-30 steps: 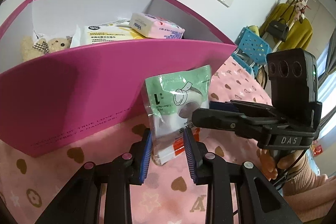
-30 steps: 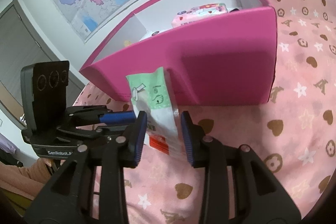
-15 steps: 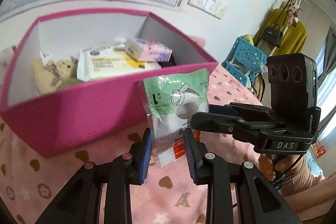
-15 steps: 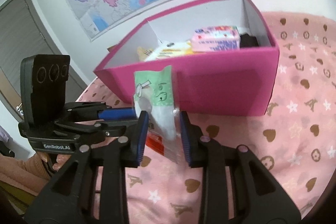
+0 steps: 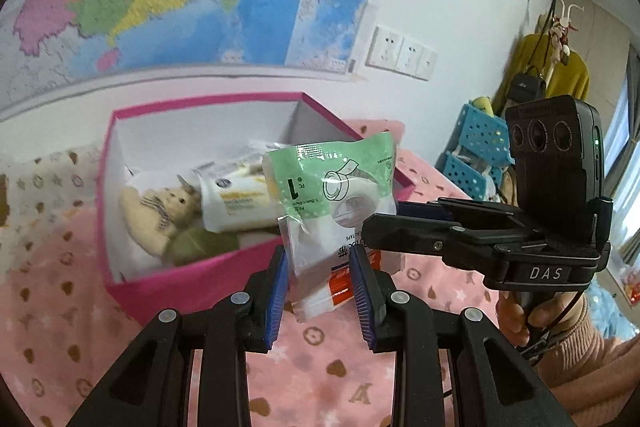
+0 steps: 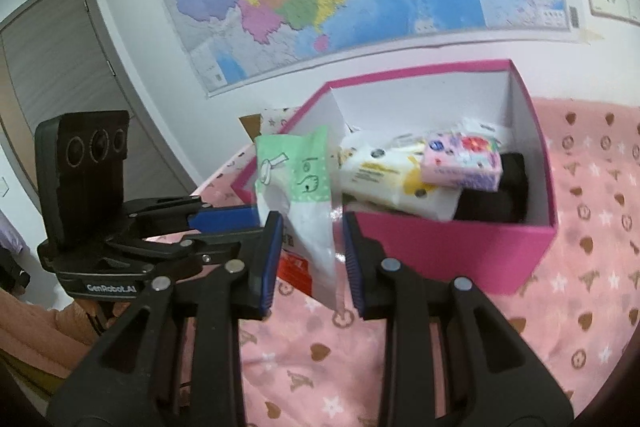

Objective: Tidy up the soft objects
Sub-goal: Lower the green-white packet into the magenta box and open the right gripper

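Blue ribbed pads of the left claw (image 5: pixel 320 283) press on the lower half of a pouch (image 5: pixel 332 187), one on each flat edge, so this claw is closed on it. The right claw (image 6: pixel 310 259) grips the same pouch. In the left view its fingers come in from 3 o'clock and pinch the pouch's right side. In its own view the pouch sits between its pads, and the clear film reaches both.

The pouch hangs in the air over the blanket (image 5: pixel 360 367), in front of the near wall of the box (image 5: pixel 160 283) and about level with its rim. Its long axis runs nearly upright, from 6 to 12 o'clock, with a slight lean. The green printed header points to 12 and the clear end with the red-orange label points to 6. A tape roll shows through the film.

From the left claw the box lies toward 10 o'clock, and from the right claw toward 1 o'clock. It already holds a bear (image 5: pixel 160 203), a wipes pack (image 5: pixel 236 203), a tissue pack (image 6: pixel 460 163) on top of that, and something dark (image 6: pixel 496 195) at the right end.

By my reading the sorting is well along: four things are boxed and the pouch is lifted but not yet over the opening. What is left is to carry it past the rim toward 12 o'clock and let go. No other loose soft things show on the blanket.
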The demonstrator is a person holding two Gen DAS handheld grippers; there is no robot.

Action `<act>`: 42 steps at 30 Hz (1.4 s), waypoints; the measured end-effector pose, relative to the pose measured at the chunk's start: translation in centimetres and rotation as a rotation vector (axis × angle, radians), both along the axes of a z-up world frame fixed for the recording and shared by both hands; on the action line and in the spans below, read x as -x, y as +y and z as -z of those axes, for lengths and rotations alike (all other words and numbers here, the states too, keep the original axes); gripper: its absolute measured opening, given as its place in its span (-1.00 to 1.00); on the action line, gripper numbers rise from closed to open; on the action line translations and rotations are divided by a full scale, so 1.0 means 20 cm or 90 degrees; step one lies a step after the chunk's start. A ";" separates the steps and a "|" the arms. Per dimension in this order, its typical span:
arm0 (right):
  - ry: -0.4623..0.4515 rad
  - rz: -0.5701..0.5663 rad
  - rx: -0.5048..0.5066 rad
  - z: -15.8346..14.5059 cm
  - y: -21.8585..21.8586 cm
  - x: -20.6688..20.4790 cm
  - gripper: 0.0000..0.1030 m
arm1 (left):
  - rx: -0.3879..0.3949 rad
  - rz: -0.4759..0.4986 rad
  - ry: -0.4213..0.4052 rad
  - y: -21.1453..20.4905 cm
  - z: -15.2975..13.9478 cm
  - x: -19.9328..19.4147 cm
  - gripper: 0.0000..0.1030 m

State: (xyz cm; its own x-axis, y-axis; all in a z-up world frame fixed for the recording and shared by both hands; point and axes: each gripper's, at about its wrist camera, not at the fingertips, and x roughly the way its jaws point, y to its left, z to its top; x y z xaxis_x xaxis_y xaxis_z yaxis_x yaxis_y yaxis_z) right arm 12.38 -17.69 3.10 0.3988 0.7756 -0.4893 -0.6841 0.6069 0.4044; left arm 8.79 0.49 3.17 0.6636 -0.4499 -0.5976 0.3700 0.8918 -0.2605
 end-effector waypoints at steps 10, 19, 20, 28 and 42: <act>-0.009 -0.020 -0.014 -0.06 0.09 -0.09 -0.37 | -0.010 -0.027 -0.023 0.08 -0.08 -0.05 -0.43; 0.001 -0.027 -0.017 -0.08 0.16 -0.20 -0.37 | -0.012 -0.053 -0.019 0.14 -0.08 -0.12 -0.43; 0.006 -0.026 -0.018 -0.08 0.17 -0.22 -0.37 | -0.013 -0.056 -0.017 0.15 -0.08 -0.13 -0.43; 0.034 -0.021 -0.017 -0.04 0.26 -0.33 -0.35 | -0.021 -0.087 0.009 0.21 -0.04 -0.24 -0.39; 0.037 0.038 0.044 0.02 0.24 -0.35 0.01 | -0.027 -0.169 -0.013 0.30 0.00 -0.16 0.69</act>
State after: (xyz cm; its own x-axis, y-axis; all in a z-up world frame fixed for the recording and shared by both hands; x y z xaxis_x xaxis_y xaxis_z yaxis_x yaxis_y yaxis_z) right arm 19.36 -12.92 2.69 0.4125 0.7154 -0.5640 -0.6228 0.6733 0.3985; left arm 12.03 6.40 3.24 0.7673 -0.2332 -0.5974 0.1269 0.9683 -0.2150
